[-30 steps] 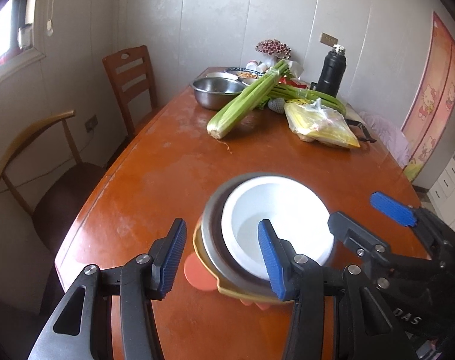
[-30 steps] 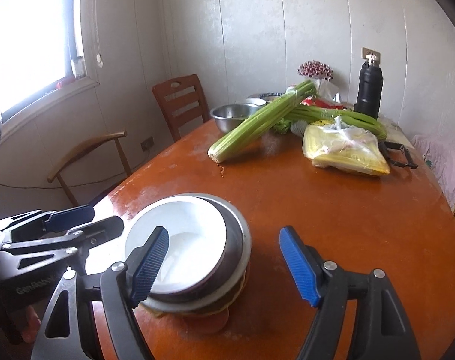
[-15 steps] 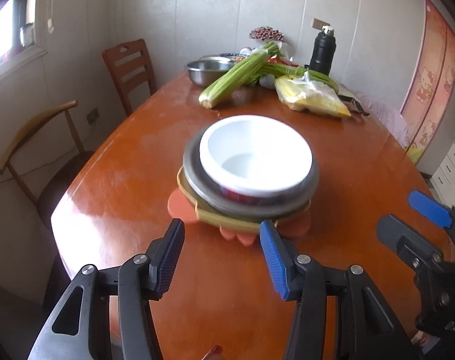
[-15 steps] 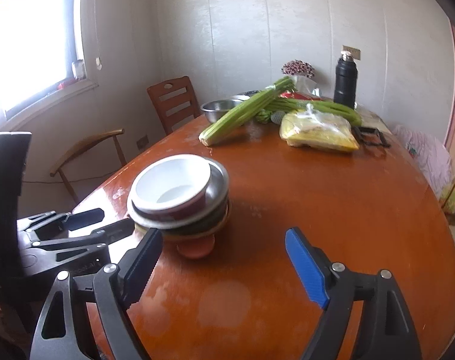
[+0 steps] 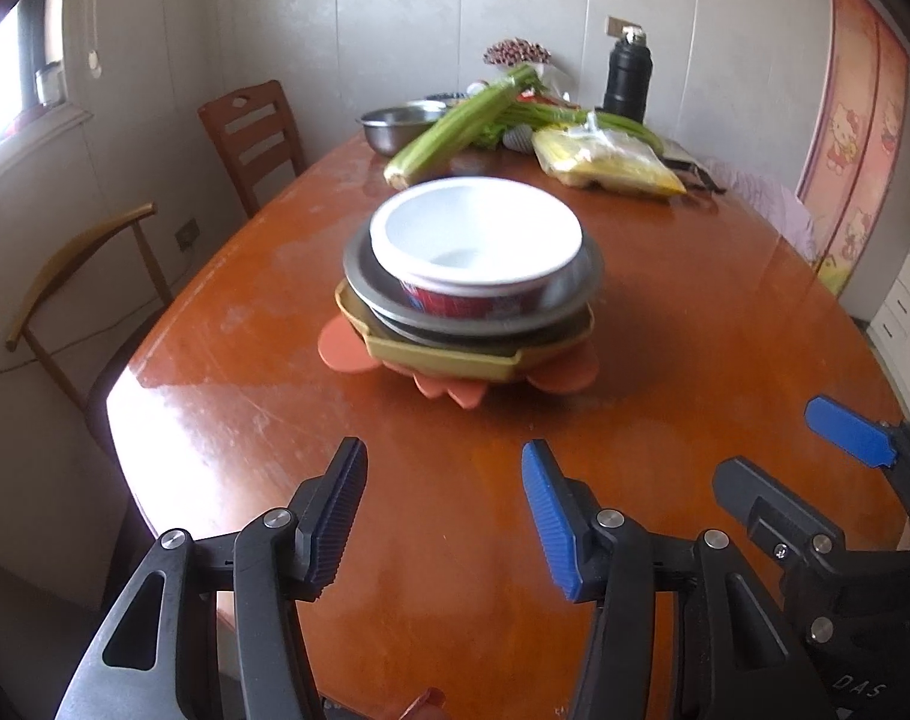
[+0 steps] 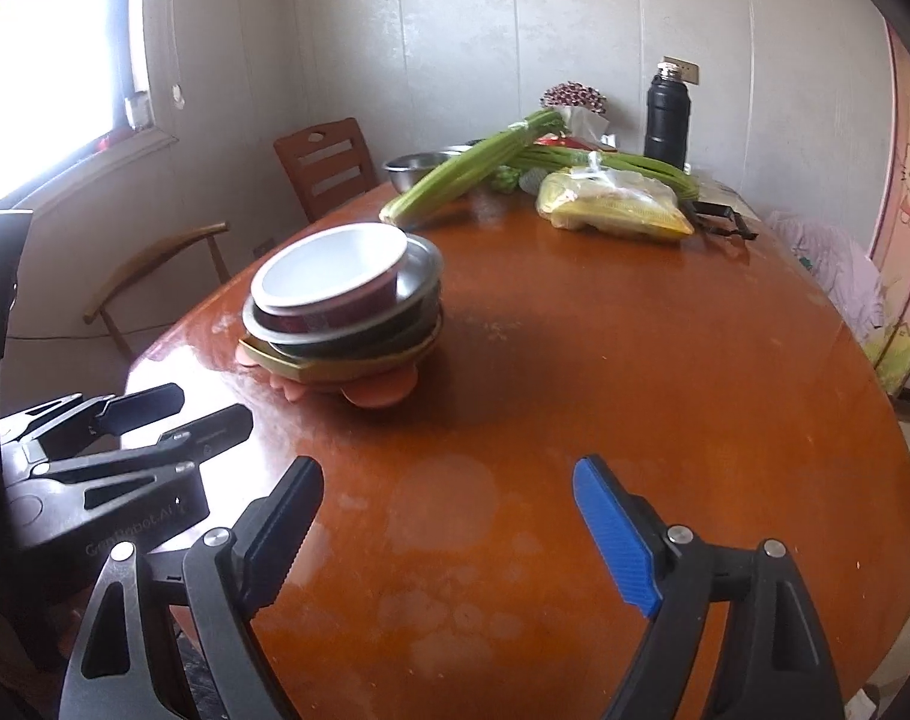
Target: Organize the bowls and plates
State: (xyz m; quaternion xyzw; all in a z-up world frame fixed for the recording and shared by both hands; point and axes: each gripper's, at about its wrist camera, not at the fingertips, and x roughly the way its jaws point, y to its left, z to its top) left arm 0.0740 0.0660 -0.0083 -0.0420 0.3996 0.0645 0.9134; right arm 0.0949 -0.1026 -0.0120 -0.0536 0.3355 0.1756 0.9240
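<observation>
Fingers of both the left gripper and right gripper spread wide, empty; only the right view shows the window.

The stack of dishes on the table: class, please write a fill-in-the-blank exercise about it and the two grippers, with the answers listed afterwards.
1. The white bowl sits at the ____ of the stack.
2. The lowest piece of the stack, the orange mat, lies directly on the ____.
3. The left gripper and the right gripper both have jaws that are ____.
4. Behind the stack, a bunch of celery leans on a ____ bowl.

Answers: top; table; open; metal
</observation>
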